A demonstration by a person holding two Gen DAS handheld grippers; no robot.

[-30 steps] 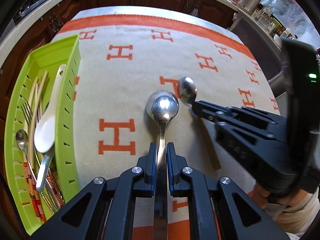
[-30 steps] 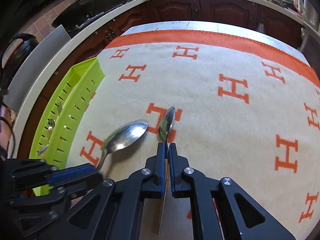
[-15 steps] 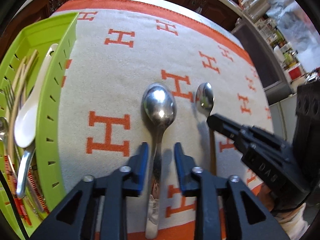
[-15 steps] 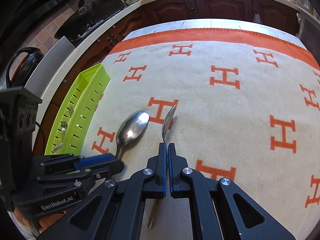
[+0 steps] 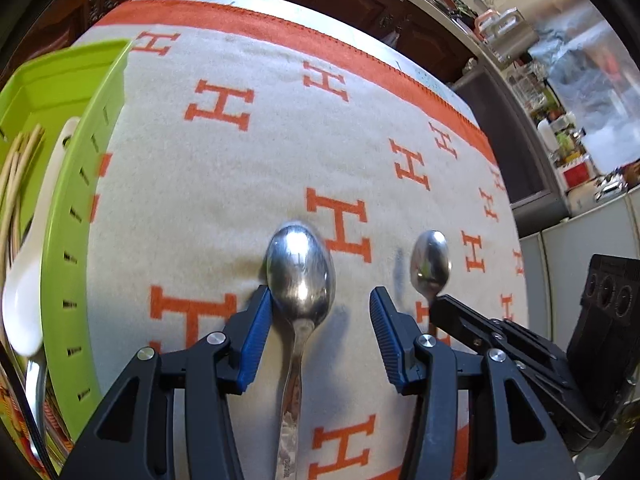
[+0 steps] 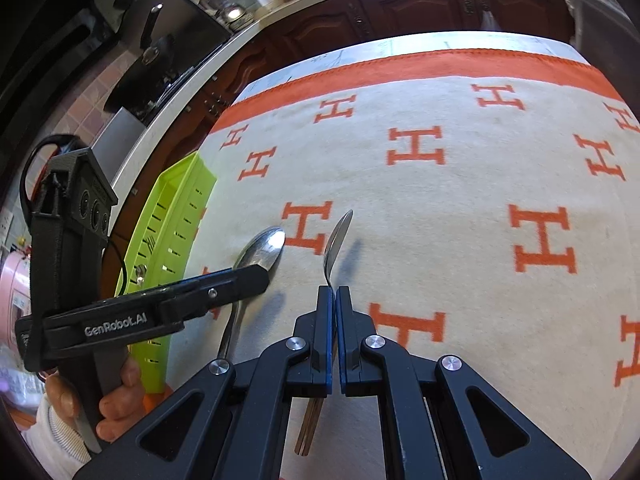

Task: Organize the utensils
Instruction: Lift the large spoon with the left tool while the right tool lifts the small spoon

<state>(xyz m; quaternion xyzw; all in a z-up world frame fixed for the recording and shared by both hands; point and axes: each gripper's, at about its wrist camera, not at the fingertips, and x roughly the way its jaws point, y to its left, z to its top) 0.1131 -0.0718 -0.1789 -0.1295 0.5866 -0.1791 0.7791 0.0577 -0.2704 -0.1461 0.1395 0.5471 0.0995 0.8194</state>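
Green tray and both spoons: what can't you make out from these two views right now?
- Green tray: left wrist view cuts off its near end, so the contents blur together; right wrist view shows only its outer wall.
- Large spoon: handle end leaves the bottom edge.
- Small spoon: the right tool hides its neck; whether it touches the cloth is unclear.
- Left tool: open.

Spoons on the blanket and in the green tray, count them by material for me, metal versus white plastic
Metal: 3, large spoon, small spoon in the right gripper, one in the green tray at
White: 1, white spoon
Total: 4
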